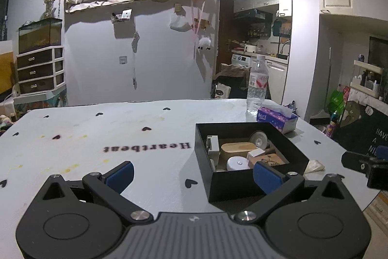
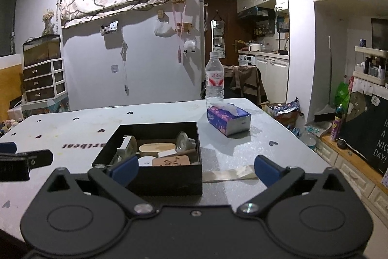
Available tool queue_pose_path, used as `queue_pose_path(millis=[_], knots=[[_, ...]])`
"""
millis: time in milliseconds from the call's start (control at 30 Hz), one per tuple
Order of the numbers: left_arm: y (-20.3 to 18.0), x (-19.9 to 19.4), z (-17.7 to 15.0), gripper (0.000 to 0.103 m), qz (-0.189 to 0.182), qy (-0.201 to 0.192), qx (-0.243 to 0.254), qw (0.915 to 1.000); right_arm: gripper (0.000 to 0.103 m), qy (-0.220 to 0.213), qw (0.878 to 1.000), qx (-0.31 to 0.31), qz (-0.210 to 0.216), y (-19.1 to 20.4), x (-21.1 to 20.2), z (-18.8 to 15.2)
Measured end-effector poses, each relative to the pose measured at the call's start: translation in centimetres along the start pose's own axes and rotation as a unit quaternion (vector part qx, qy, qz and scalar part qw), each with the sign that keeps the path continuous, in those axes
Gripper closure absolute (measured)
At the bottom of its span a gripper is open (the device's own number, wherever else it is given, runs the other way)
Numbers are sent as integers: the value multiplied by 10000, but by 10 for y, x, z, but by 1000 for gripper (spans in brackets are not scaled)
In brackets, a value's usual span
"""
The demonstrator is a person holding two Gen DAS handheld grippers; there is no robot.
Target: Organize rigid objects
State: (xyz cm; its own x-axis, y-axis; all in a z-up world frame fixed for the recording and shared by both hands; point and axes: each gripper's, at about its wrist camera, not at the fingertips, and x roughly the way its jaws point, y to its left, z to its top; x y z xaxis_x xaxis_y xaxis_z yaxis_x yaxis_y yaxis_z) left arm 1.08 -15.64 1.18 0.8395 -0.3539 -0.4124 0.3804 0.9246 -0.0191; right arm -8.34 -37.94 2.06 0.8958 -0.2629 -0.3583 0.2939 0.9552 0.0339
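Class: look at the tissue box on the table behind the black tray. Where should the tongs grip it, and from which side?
Grip the tissue box across its long side faces, coming from above: it lies flat, clear of the water bottle behind.

Filled black box [image 2: 169, 176] — tongs [image 2: 194, 169] agape

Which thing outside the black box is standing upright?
The clear plastic water bottle at the table's far edge; the purple tissue box lies flat.
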Motion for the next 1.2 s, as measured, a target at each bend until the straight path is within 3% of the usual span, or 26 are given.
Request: queue_pose_path(millis=[1200], knots=[[-3, -7, -8, 0, 141, 60, 22, 9999, 0, 50, 10000, -39, -46, 9, -4, -9]])
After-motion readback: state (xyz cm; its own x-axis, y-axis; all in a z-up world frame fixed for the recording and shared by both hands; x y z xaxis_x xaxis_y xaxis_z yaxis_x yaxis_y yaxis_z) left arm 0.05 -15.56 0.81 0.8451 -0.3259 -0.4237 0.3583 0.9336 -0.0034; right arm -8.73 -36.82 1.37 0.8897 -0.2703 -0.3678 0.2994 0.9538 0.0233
